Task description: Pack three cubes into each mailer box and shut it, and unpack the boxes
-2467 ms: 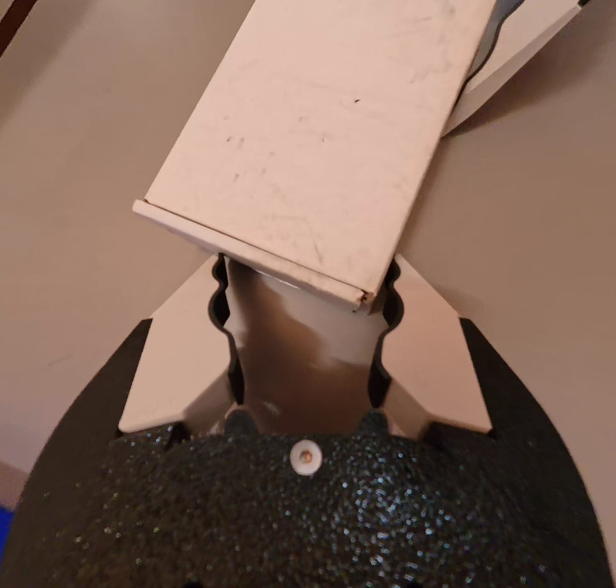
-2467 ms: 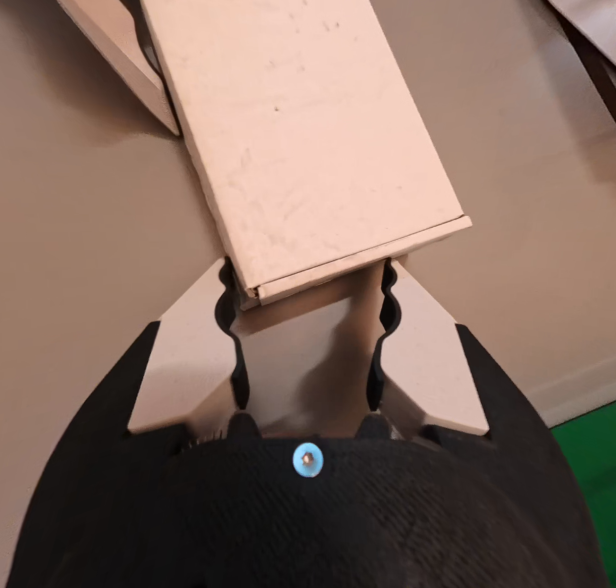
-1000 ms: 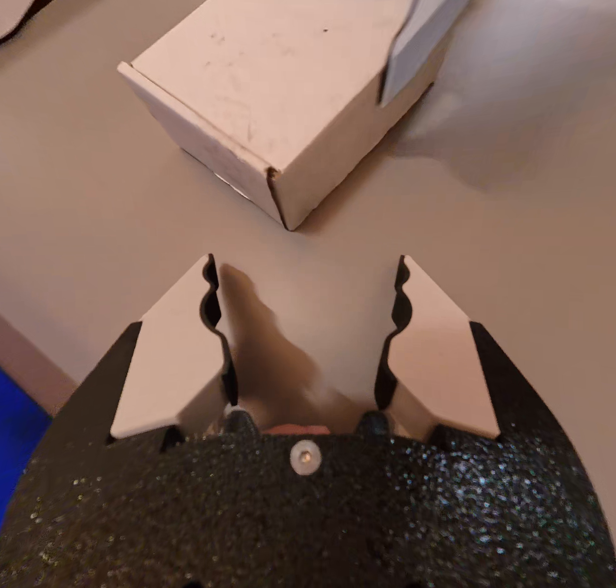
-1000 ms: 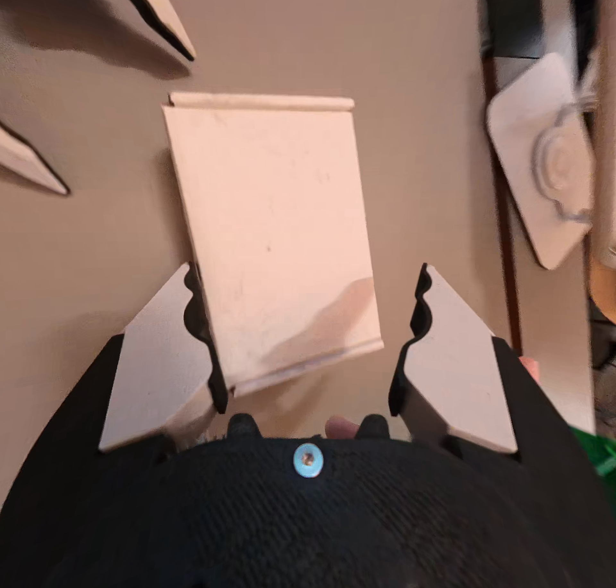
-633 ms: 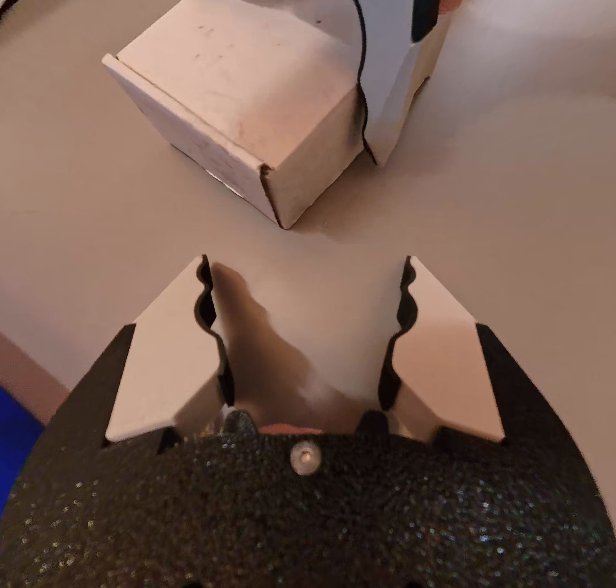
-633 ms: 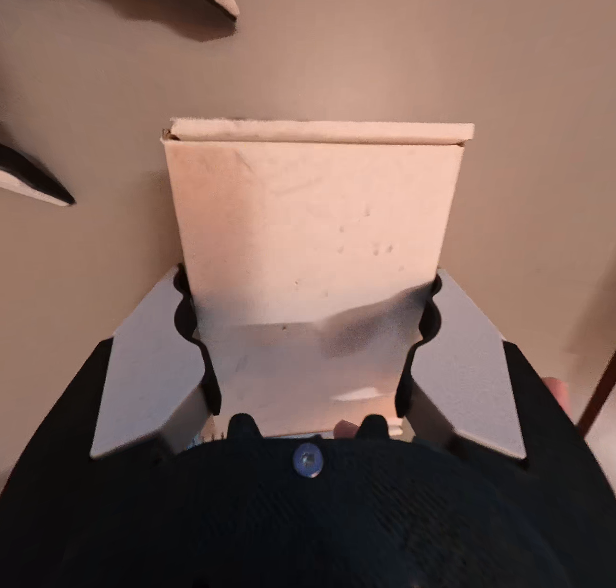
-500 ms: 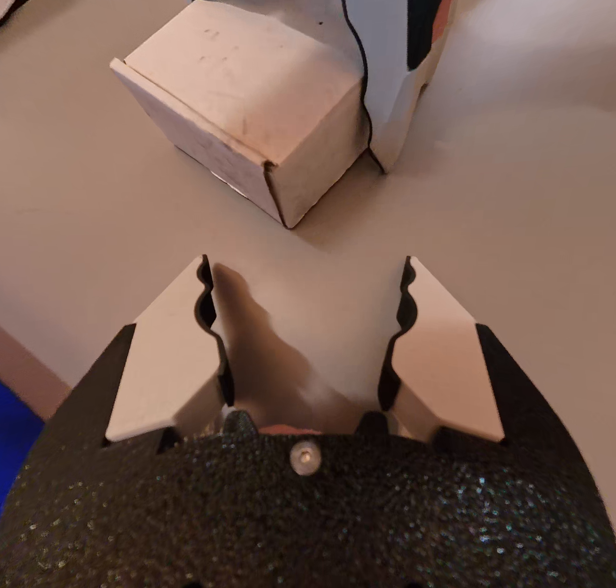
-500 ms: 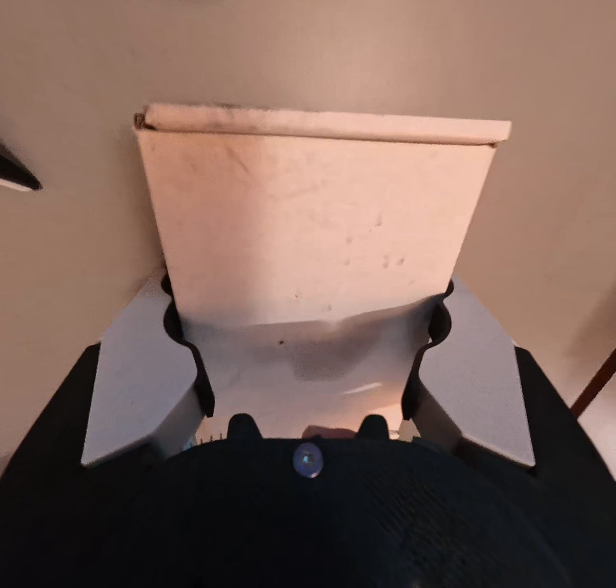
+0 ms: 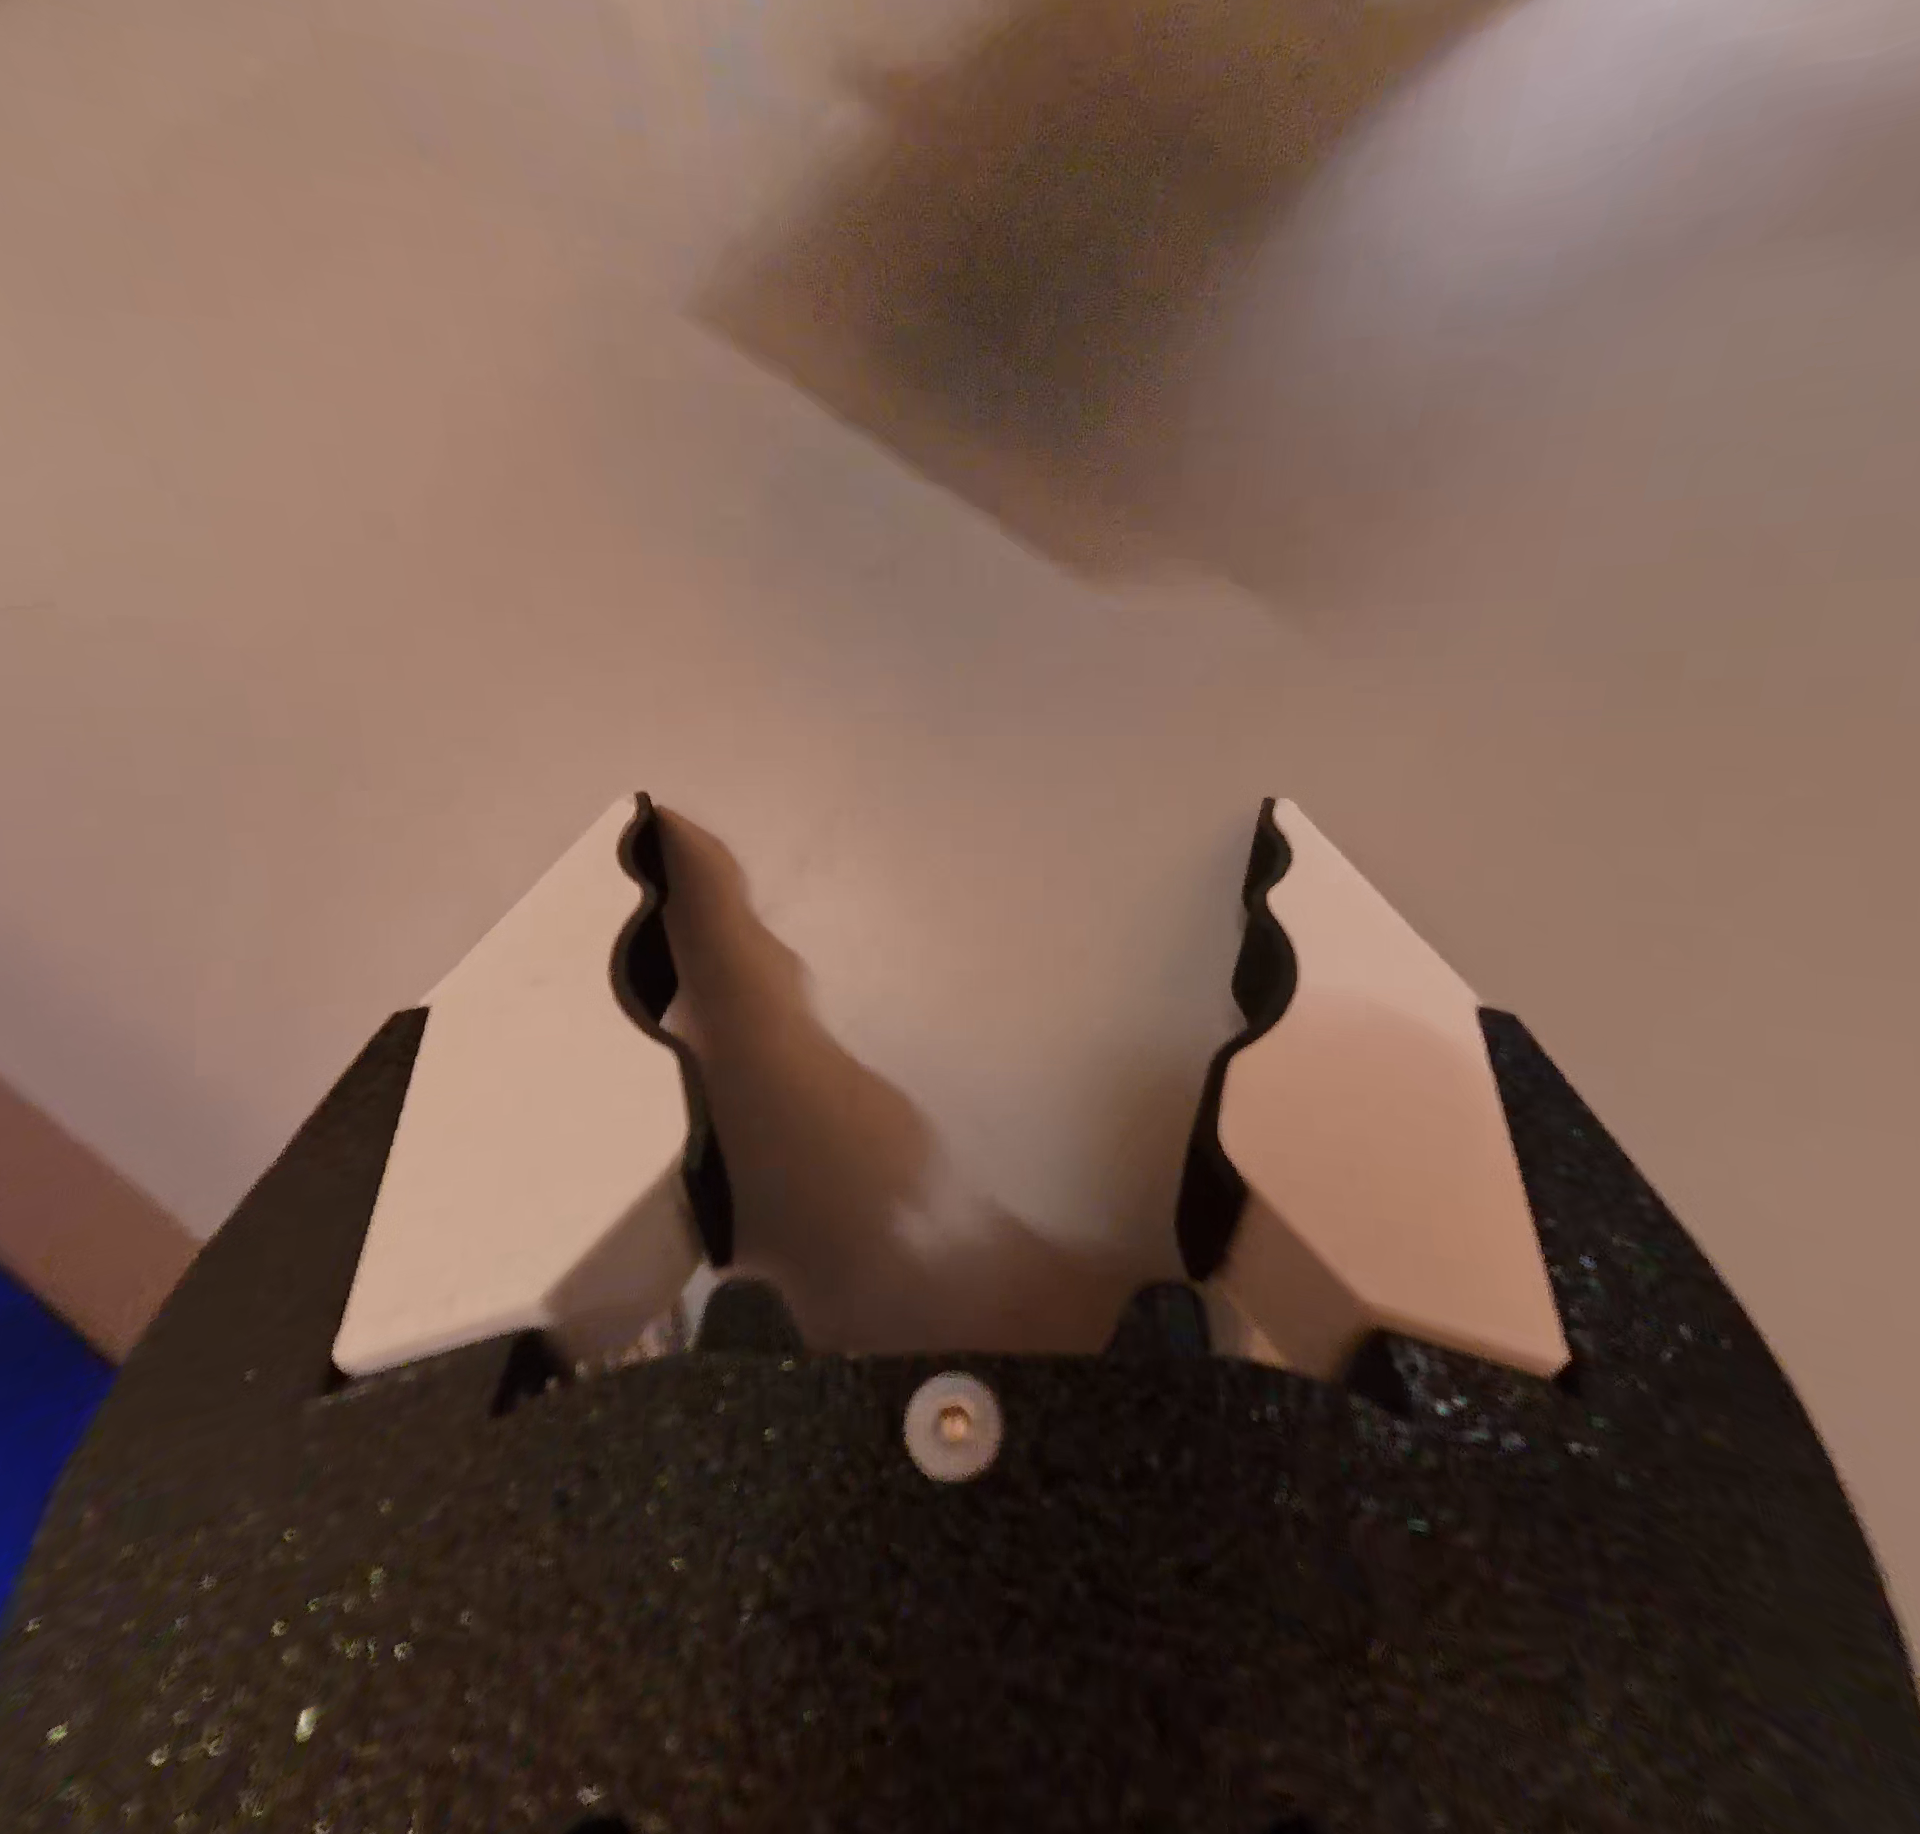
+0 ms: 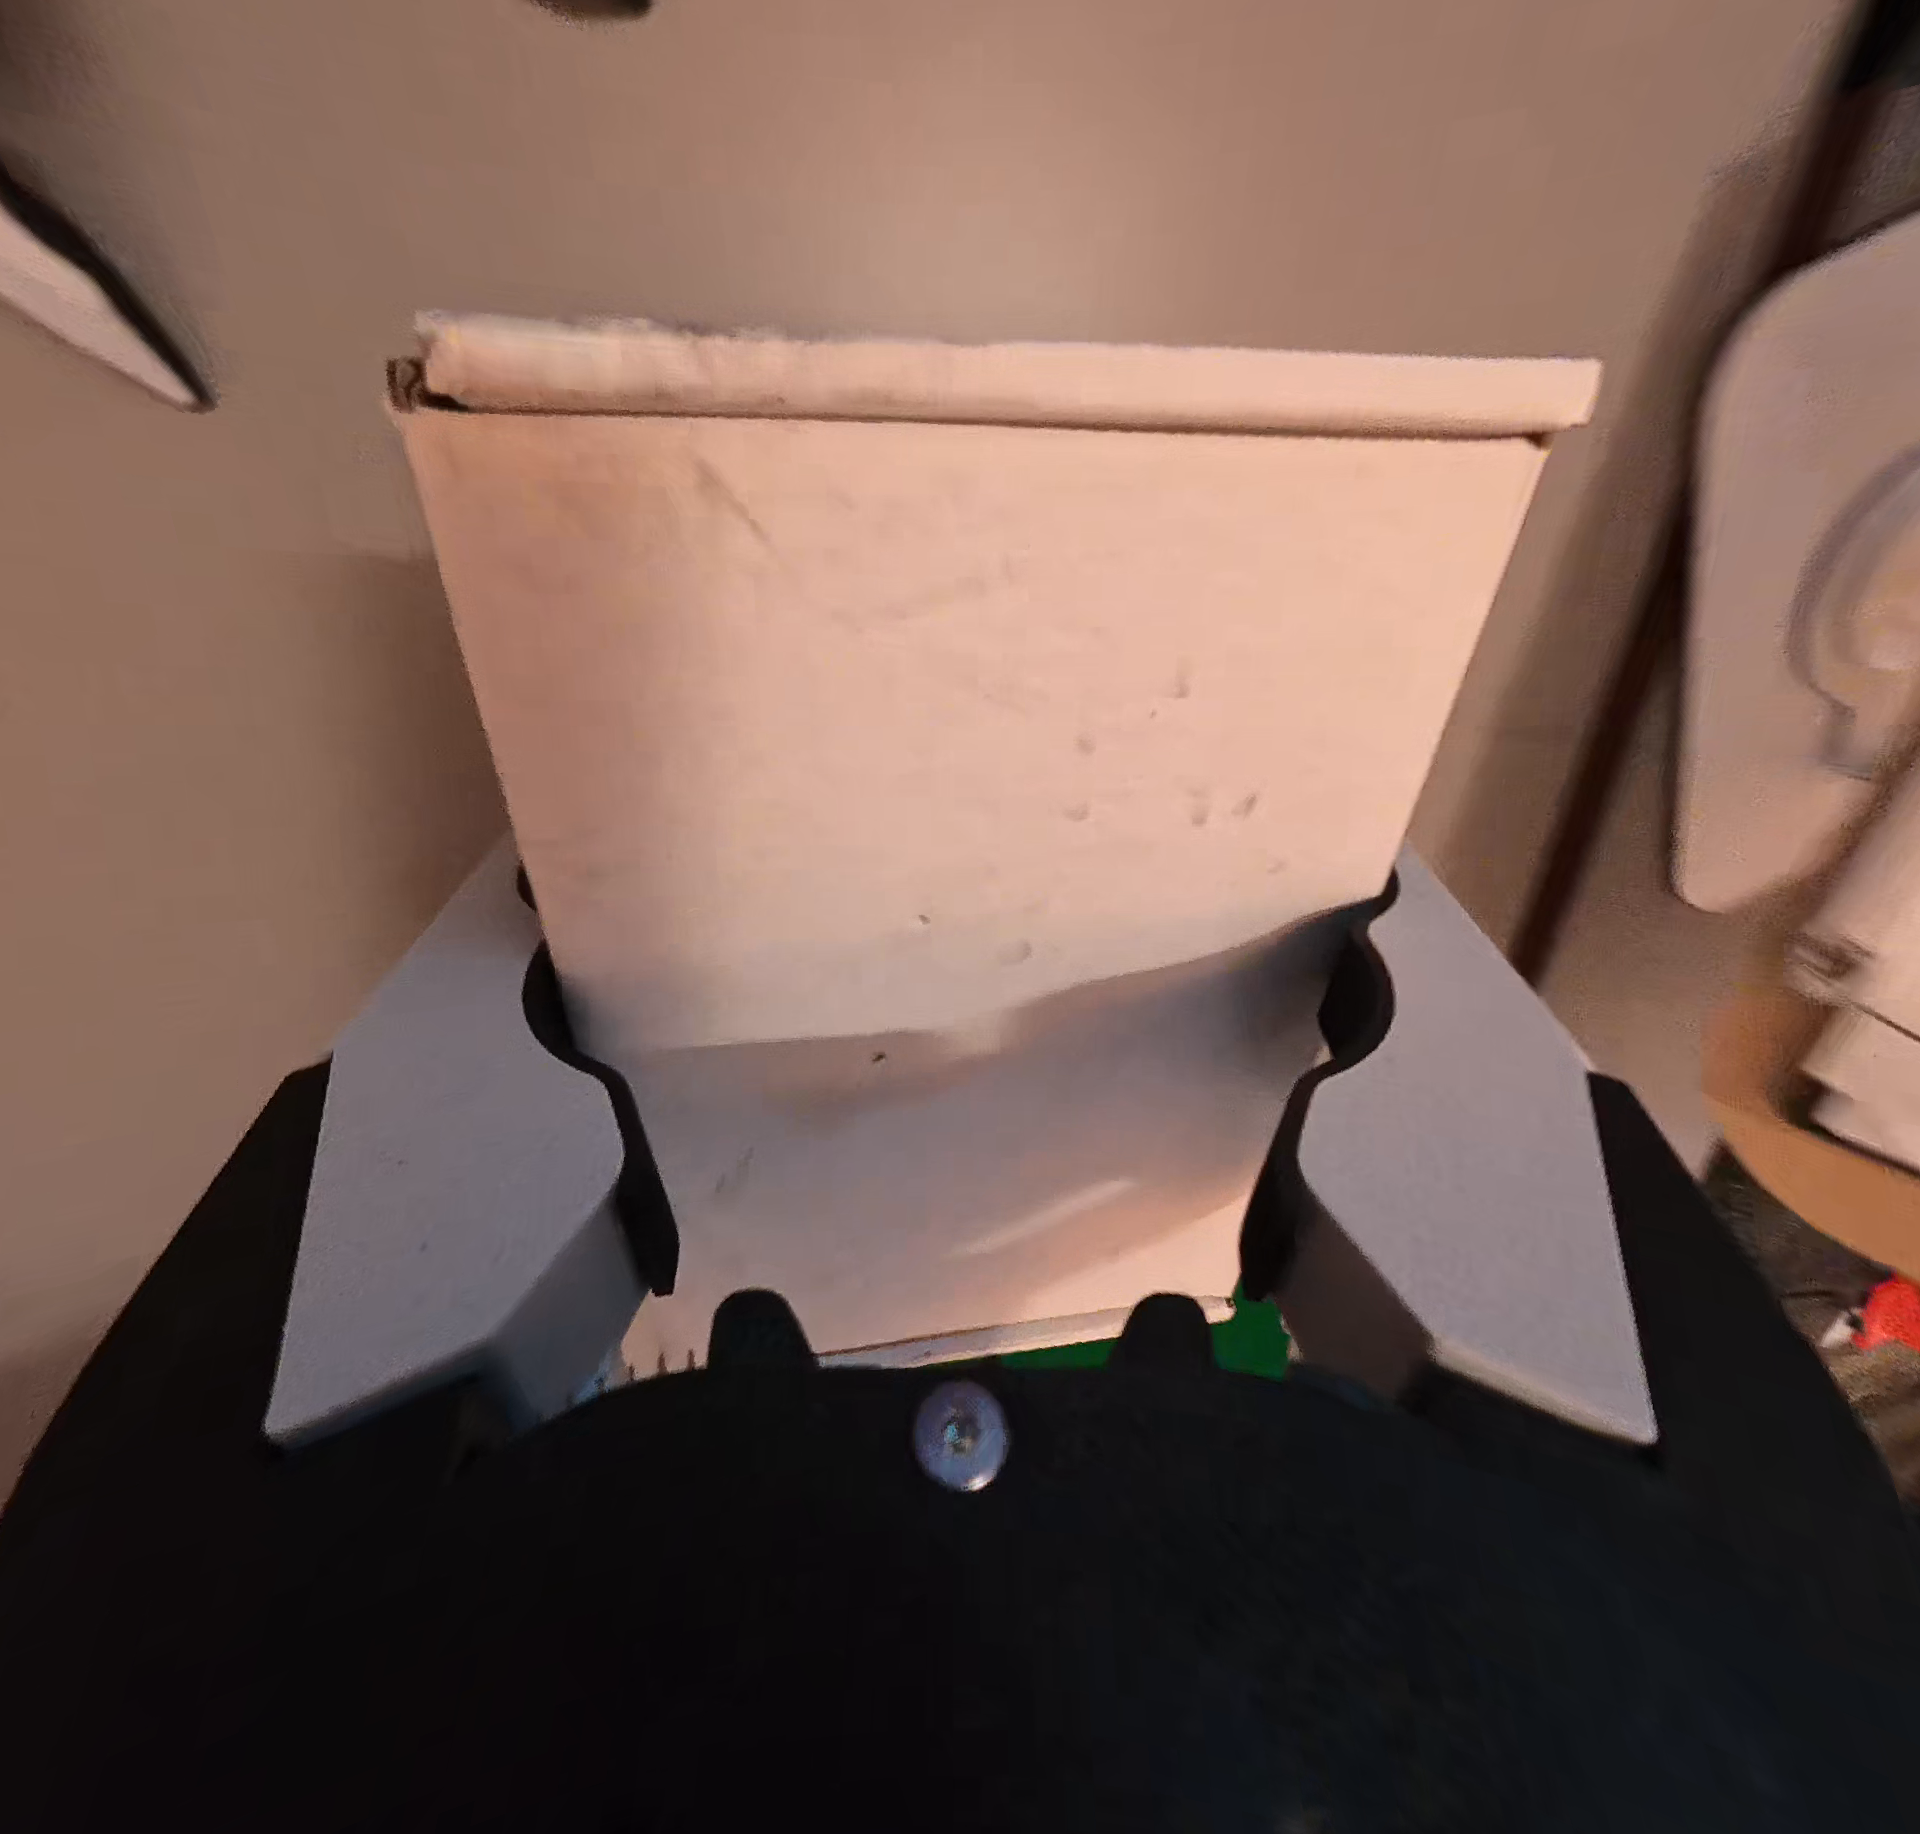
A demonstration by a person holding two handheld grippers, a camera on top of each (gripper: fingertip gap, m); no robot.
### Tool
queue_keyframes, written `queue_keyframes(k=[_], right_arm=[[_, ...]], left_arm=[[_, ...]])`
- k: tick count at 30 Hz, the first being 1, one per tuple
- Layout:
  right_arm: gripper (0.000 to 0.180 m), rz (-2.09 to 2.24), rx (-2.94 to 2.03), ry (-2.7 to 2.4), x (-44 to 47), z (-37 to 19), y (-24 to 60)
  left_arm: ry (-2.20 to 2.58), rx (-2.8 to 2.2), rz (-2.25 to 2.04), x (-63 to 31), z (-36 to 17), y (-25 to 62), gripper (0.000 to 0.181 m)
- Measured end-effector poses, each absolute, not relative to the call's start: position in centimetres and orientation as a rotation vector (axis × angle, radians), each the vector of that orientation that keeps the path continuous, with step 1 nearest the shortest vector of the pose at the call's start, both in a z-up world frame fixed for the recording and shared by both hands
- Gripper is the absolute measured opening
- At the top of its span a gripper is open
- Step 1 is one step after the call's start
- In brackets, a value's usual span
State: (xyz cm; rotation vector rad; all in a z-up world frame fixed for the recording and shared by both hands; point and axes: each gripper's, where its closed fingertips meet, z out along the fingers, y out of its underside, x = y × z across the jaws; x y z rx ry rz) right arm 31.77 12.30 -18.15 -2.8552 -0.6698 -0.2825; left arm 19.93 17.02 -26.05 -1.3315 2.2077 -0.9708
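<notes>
Box (image 10: 935, 724) lifted off worktop (image 10: 1039, 122) since earlier, right gripper (image 10: 956, 963) fingers clamping its smooth cardboard sides; left gripper (image 9: 951, 911) fingers wide, empty.

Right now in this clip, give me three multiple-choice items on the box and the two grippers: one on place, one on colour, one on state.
1. Where is the box?
A. Between the fingers of the right gripper
B. Between the fingers of the left gripper
C. On a green mat, clear of both grippers

2. What colour is the box?
A. Blue
B. Pale off-white
C. Black

3. What state is the box lid in?
A. Standing wide open
C. Torn away
B. Shut flat

Answers: 1 A, since the right wrist view shows the box sides against both of that gripper's fingers, while the left gripper's fingers have only table between them. 2 B, the cardboard is pale off-white all over. 3 B, the top panel lies flat with its front edge folded down.
</notes>
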Motion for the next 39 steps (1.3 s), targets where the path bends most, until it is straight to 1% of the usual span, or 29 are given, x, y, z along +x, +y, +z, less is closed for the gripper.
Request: queue_keyframes(k=[5,8,10,13,16,20,25,34,39], right_arm=[[0.144,-0.423,-2.762,-0.597,36.9,-7.7,8.3],[0.144,-0.566,-2.858,-0.462,43.1,-4.5,2.7],[0.144,-0.618,-2.942,-0.431,46.9,-3.9,-1.7],[0.145,-0.593,-3.054,-0.381,51.0,-5.8,-7.4],[0.144,-0.437,-3.121,-0.376,52.7,-10.3,-10.5],[0.144,-0.392,-3.176,-0.426,54.9,-16.3,-12.1],[0.143,-0.362,-3.152,-0.413,56.8,-21.5,-11.6],[0.144,-0.26,-3.205,-0.491,57.2,-25.7,-11.7],[0.144,-0.292,-3.29,-0.444,57.5,-25.7,-11.9]], left_arm=[[2.209,-1.306,-0.943,19.9,-26.1,17.0,0.107],[2.214,-1.313,-0.95,19.9,-26.1,17.0,0.107],[2.214,-1.311,-0.949,19.9,-26.1,17.0,0.107],[2.216,-1.304,-0.949,19.9,-26.1,16.9,0.106],[2.217,-1.305,-0.951,19.9,-26.1,16.9,0.105],[2.217,-1.306,-0.951,19.9,-26.1,16.9,0.105],[2.217,-1.306,-0.951,19.9,-26.1,16.9,0.105],[2.218,-1.308,-0.953,19.9,-26.1,16.9,0.105],[2.218,-1.307,-0.953,19.9,-26.2,16.9,0.105]])
